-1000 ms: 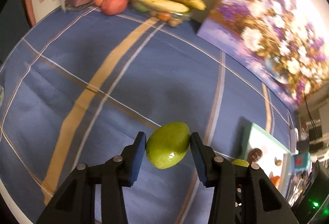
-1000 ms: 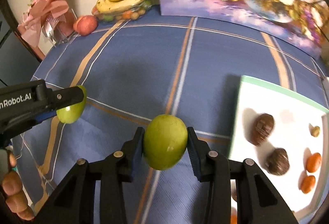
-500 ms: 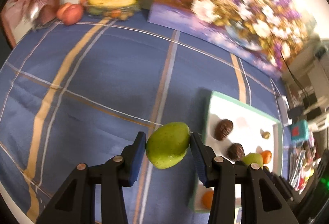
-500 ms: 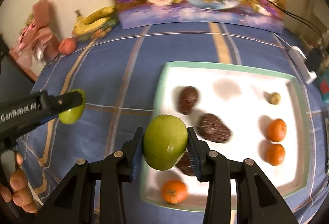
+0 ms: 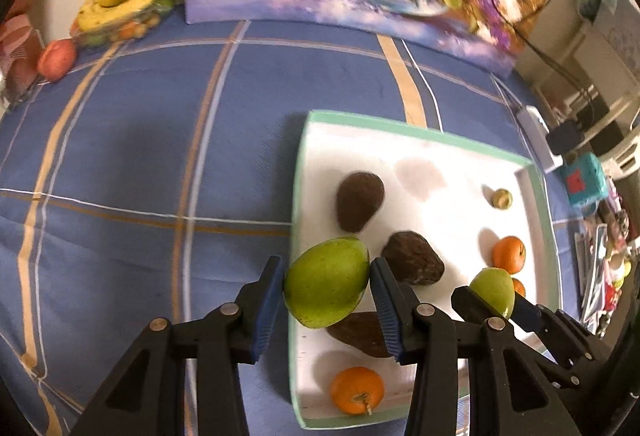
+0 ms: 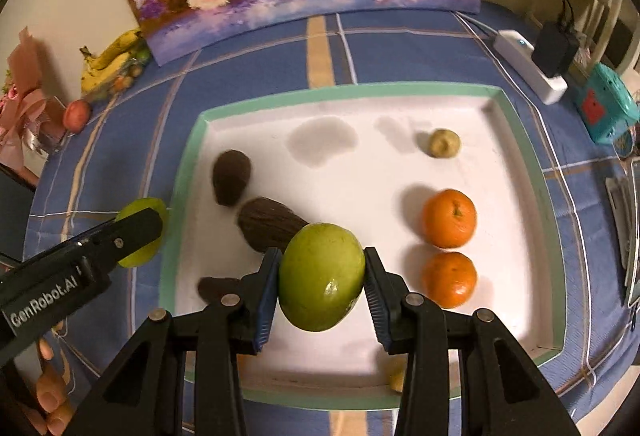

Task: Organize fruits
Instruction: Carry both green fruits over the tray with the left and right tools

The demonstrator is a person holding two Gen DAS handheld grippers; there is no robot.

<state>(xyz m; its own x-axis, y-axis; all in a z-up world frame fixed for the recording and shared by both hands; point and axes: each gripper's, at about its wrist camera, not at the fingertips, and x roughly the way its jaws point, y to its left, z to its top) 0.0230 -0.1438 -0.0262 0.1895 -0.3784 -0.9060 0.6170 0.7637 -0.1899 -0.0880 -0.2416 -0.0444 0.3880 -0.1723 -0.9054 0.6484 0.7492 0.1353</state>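
Green mango pinched in left hand-held gripper, now over white tray's near-left edge instead of blue tabletop, right hand-held gripper clamping second green mango, now above tray middle beside oranges.

The left gripper fills the lower centre of its own view, its blue-padded jaws clamped on a green fruit. In the right wrist view it enters from the lower left, with bare fingers beneath it. The right gripper, at lower centre, likewise pinches a second green fruit between both pads.
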